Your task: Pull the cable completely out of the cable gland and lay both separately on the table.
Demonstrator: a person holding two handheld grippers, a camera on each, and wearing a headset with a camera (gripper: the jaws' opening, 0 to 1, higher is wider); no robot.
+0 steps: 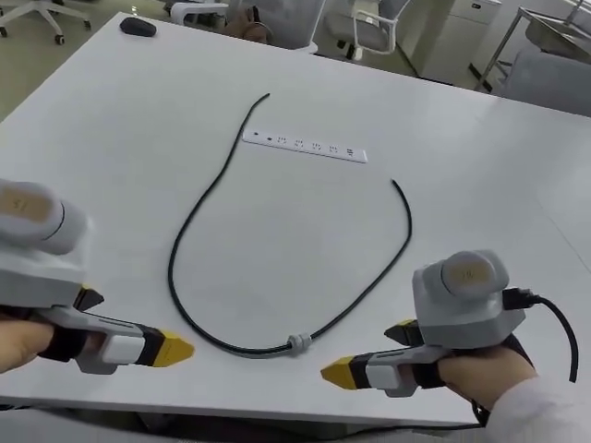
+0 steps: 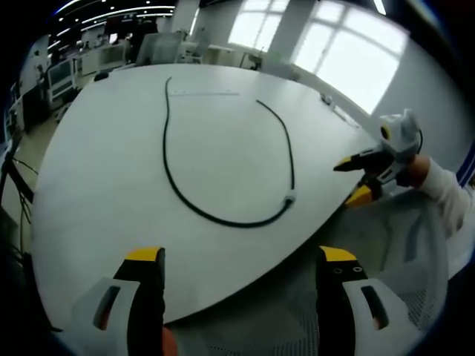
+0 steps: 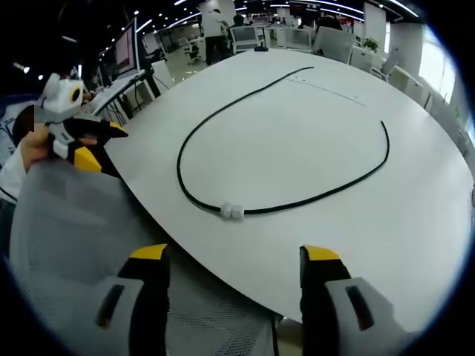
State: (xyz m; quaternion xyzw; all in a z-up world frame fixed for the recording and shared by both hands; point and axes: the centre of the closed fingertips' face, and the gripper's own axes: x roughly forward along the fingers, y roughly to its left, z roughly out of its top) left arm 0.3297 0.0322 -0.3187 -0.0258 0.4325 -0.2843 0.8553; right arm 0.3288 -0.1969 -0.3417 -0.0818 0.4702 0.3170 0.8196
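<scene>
L gripper (image 2: 241,256) released | R gripper (image 3: 236,253) released, per gripper views | gland (image 1: 296,344) on cable (image 1: 171,268)

Open-plan office: swivel chairs (image 1: 374,28), desk monitors (image 3: 125,50), large bright windows (image 2: 349,67).

The left gripper (image 1: 174,351) lies level in the left hand (image 1: 23,340), its yellow tips pointing right; the right gripper (image 1: 338,372), held in the right hand (image 1: 482,374) with a white sleeve (image 1: 549,406) at the wrist, points left, so the two face each other with a gap between. Both have their jaws spread wide and hold nothing
</scene>
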